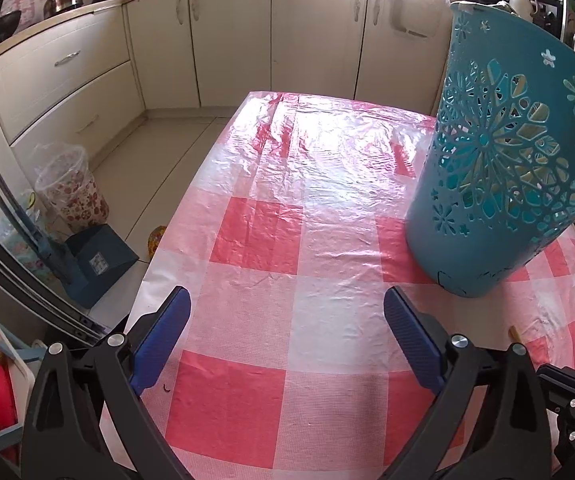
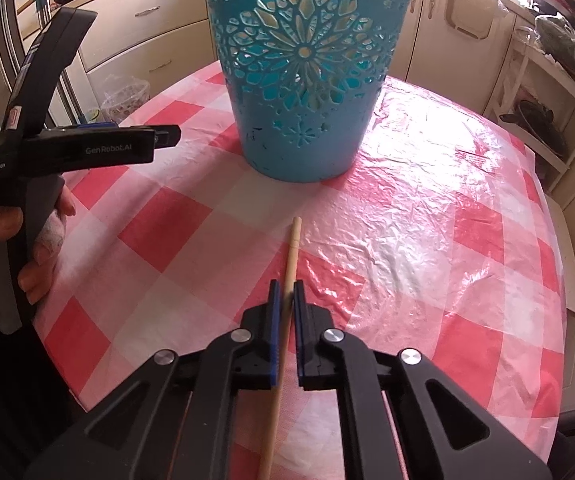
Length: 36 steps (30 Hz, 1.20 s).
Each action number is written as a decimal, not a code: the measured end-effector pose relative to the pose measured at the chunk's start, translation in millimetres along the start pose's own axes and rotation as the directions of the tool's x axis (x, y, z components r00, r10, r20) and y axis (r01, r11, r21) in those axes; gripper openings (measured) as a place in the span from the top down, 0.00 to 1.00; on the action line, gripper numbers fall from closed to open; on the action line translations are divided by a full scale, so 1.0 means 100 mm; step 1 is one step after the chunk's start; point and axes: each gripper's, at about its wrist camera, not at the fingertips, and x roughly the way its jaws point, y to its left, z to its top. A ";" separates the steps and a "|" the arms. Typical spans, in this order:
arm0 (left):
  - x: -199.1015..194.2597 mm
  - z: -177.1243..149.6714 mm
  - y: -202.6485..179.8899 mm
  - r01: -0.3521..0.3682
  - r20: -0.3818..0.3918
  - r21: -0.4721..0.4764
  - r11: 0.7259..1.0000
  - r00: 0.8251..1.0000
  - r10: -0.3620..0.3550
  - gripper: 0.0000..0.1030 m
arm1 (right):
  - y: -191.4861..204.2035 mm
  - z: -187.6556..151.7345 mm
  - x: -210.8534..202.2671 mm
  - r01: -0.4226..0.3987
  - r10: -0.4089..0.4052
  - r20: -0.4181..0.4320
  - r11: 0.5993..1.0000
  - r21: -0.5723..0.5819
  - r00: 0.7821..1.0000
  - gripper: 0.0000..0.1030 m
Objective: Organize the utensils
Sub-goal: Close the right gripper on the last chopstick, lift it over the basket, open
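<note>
A teal cut-out plastic holder [image 2: 299, 80] stands upright on the red-and-white checked tablecloth [image 2: 427, 240]; it also shows at the right of the left wrist view [image 1: 503, 168], with utensil handles visible through its holes. My right gripper [image 2: 286, 286] is shut on a long wooden utensil handle [image 2: 292, 248], whose tip points toward the holder. My left gripper [image 1: 287, 304] is open and empty above the cloth, left of the holder. It shows from the side in the right wrist view [image 2: 167, 136]. The handle's tip peeks in at the left view's right edge [image 1: 513, 334].
Cream kitchen cabinets [image 1: 247, 40] run behind the table. A floral bin [image 1: 71, 188] and a dark dustpan [image 1: 95, 260] stand on the floor left of the table edge [image 1: 175, 216]. A shelf with items [image 2: 547, 92] stands to the right.
</note>
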 end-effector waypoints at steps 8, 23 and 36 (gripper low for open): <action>0.02 0.00 -0.04 -0.008 -0.011 0.026 1.000 1.000 0.008 0.09 | -0.04 0.02 0.01 -0.032 0.032 -0.004 0.999 0.010 0.999 0.92; 0.08 0.00 -0.05 -0.002 -0.032 0.037 0.999 0.999 0.003 0.09 | -0.33 0.36 -0.89 -0.468 0.408 0.305 0.869 0.160 0.861 0.94; 0.09 0.01 -0.04 0.010 -0.037 0.032 0.999 0.999 -0.009 0.09 | -0.42 1.70 -1.24 -0.277 0.045 0.673 0.930 0.242 0.738 0.94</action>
